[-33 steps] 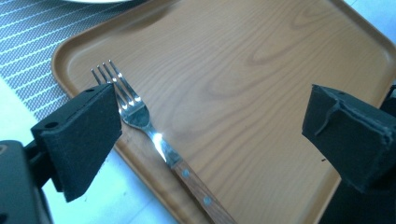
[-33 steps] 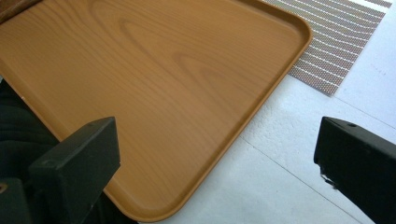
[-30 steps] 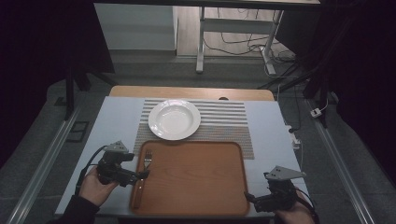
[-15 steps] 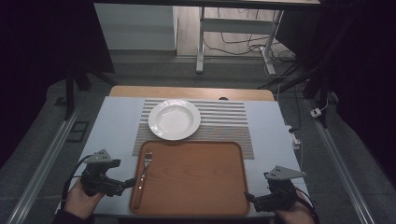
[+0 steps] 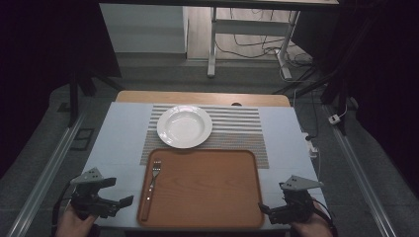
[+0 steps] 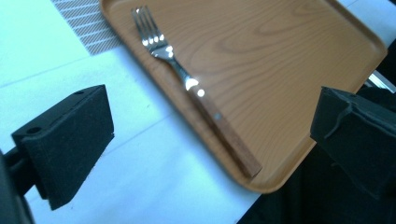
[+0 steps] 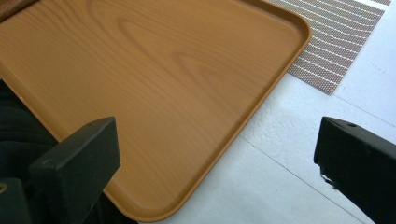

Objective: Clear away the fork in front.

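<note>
Fork (image 6: 187,84) lies along the tray's (image 5: 207,207) left edge, tines toward the plate (image 5: 184,126). Both tongs gape wide and empty: left tongs (image 5: 116,202) left of the tray, right tongs (image 5: 269,210) at its right corner. Fork's light, stiff, slick metal; take hold at the flat wooden handle.

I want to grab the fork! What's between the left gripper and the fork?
Just bare white table and the tray's raised rim. The left gripper view shows that stretch between the open left gripper and the fork.

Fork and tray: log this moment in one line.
fork: flat on tray, left side | left hand-held gripper: open, empty, beside tray | right hand-held gripper: open, empty
</note>
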